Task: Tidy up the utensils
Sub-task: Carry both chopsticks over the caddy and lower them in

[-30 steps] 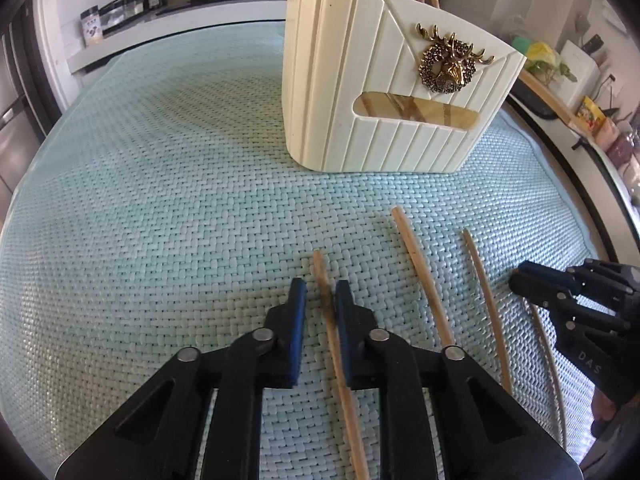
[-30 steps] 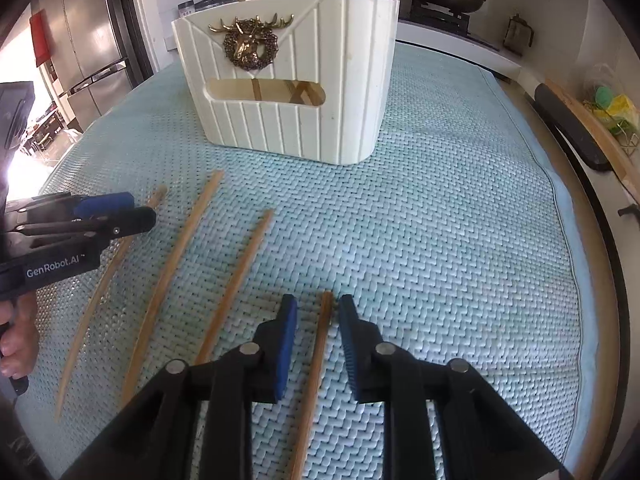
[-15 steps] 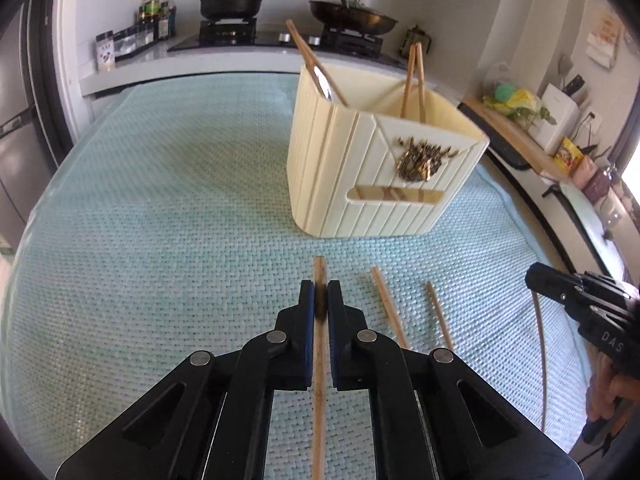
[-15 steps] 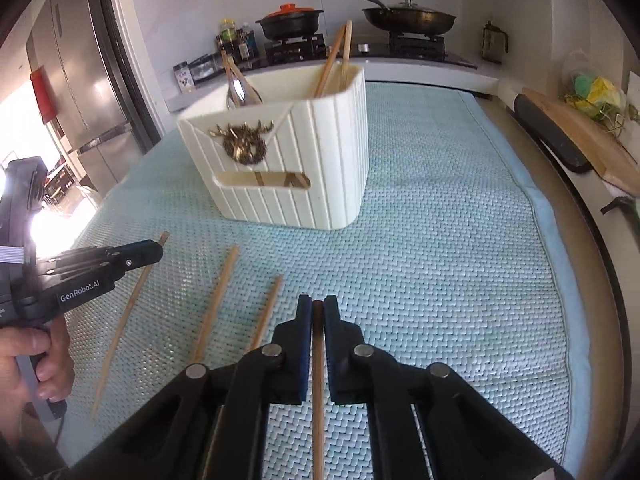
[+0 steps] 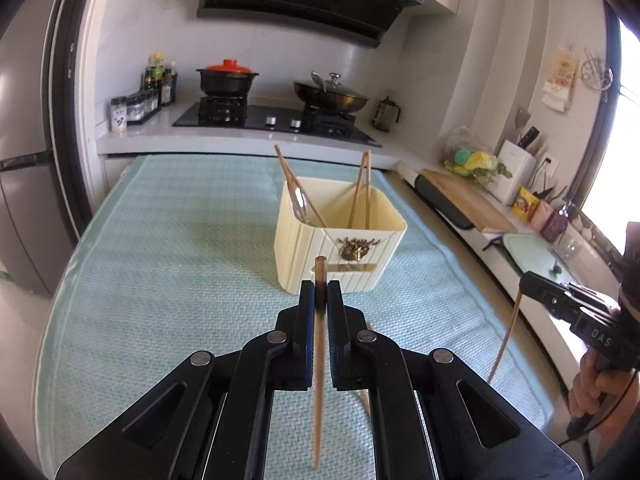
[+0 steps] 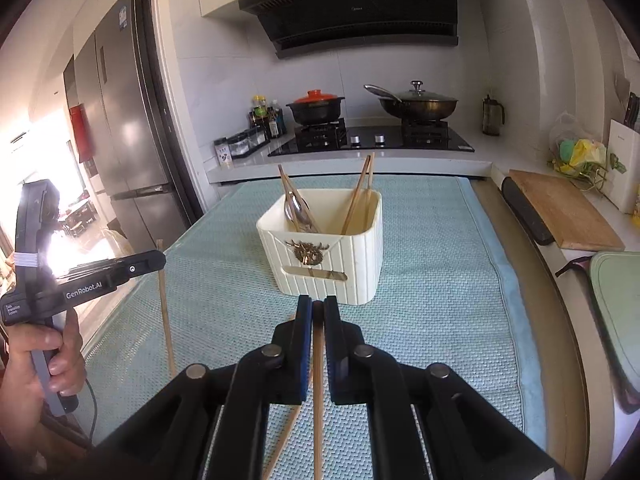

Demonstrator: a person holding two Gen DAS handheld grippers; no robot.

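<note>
My left gripper point(image 5: 319, 294) clamps thin wooden chopstick point(image 5: 318, 380); my right gripper point(image 6: 318, 312) clamps another chopstick point(image 6: 318, 392), pale tan, straight.

The left gripper point(image 5: 320, 292) was matte black, with blue pads on its fingers point(image 5: 306, 320) and round silver rivets at the linkage joints. Its side read "GenRobot.AI", with a white band and a black cable below the handle. The right gripper point(image 6: 318, 306) matched it and was marked "DAS". A dark sleeve point(image 5: 630, 276) showed.

utensil holder point(image 5: 340, 240) on mat point(image 5: 180, 240), stove point(image 5: 272, 118) behind, chopsticks point(image 5: 362, 188) inside
</note>
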